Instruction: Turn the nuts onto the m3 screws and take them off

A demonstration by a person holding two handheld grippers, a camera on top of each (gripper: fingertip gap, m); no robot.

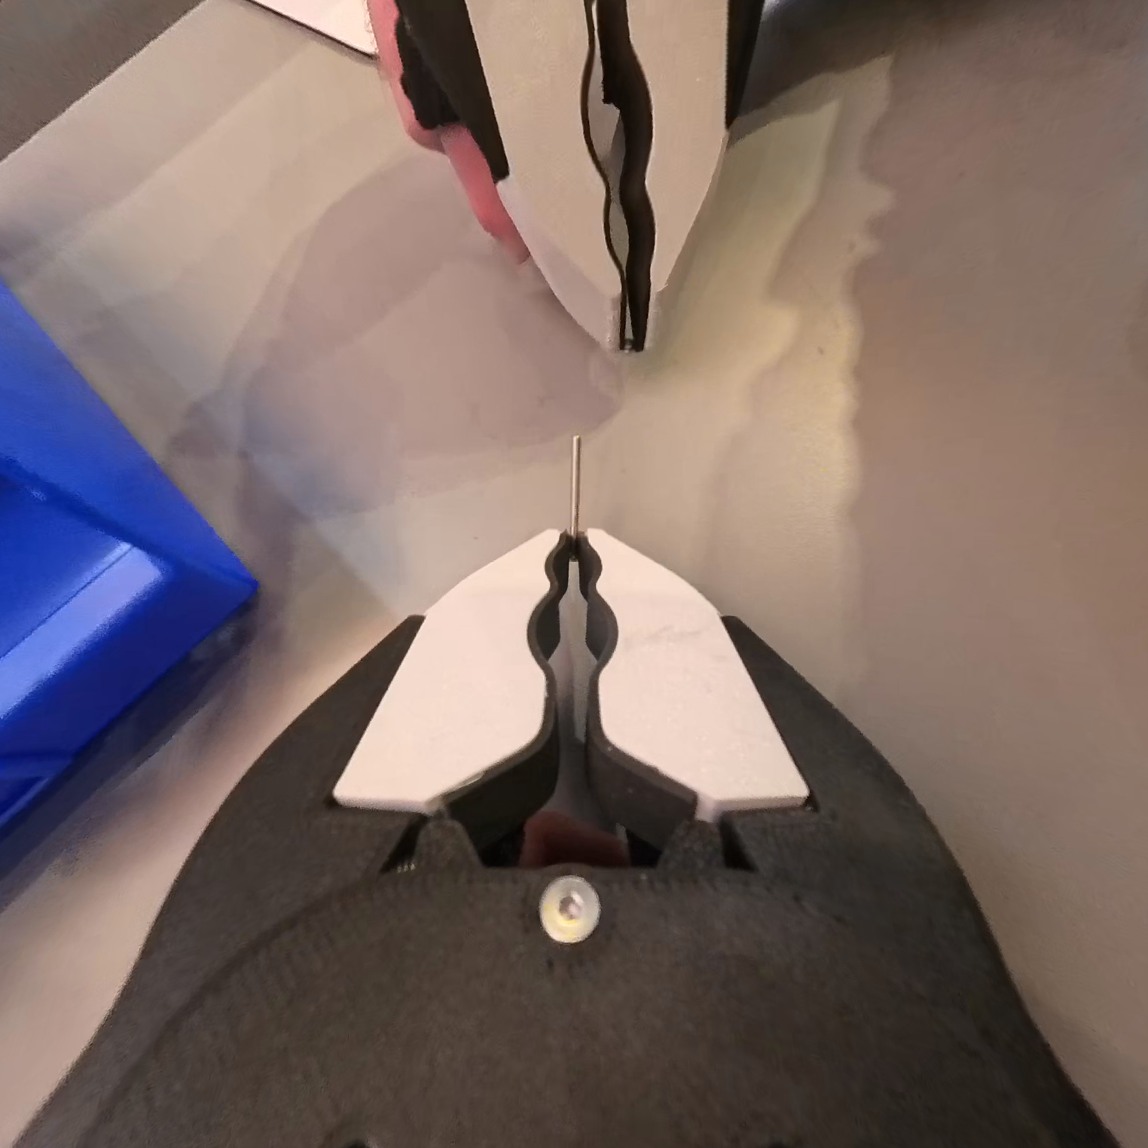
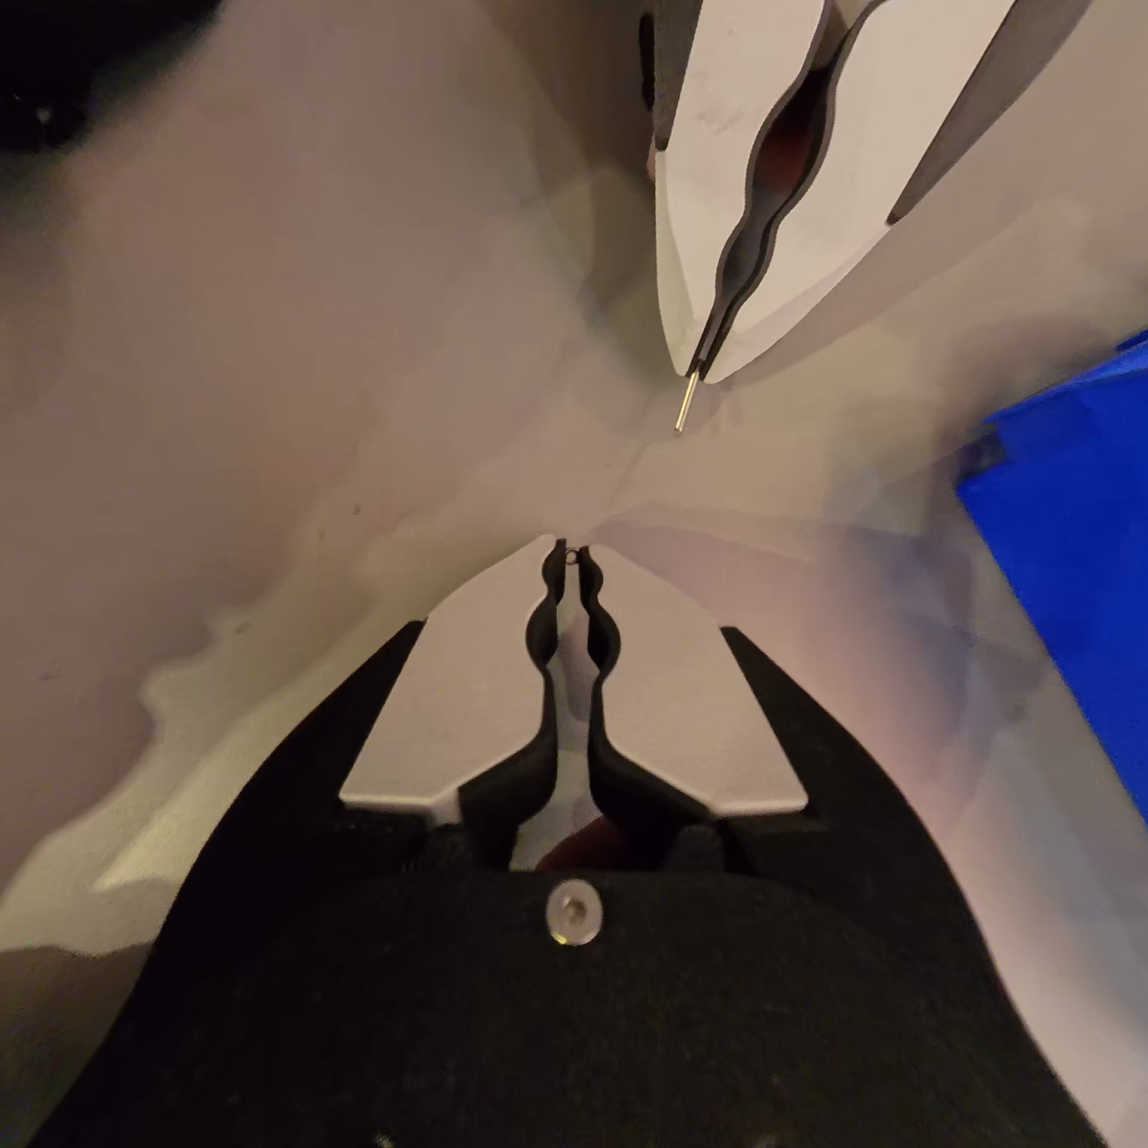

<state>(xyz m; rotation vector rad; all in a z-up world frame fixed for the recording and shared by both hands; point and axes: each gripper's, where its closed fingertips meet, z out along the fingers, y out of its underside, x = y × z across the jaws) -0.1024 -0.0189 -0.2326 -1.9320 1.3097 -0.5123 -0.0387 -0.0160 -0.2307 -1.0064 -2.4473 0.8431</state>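
While the left claw (image 1: pixel 574 540) pinches the screw (image 1: pixel 576 484) by its lower end, the thin metal shaft stands out past the fingertips, bare and unsupported, pointing toward the right claw (image 1: pixel 628 345). That right claw is clenched on a tiny nut (image 2: pixel 570 557), seen in its own wrist view as a small dark ring caught right at the tips. Screw tip and nut are apart, with open desk (image 1: pixel 932 435) showing between them; a blue bin (image 1: pixel 93 590) sits off to the side, well clear.

Both parts look very light, hard and smooth, so weight is no concern but slipping is. The screw is stiff and will probably not bend, yet held only at one end it could pivot between the pads if pushed sideways; a grip low on the shaft, as now, leaves the thread free. The nut seems the trickier piece: it is held by its outer edges with very little pad contact, and a slight tilt or a loosened squeeze would likely let it drop. Its hole should face the screw tip squarely before any turning begins.
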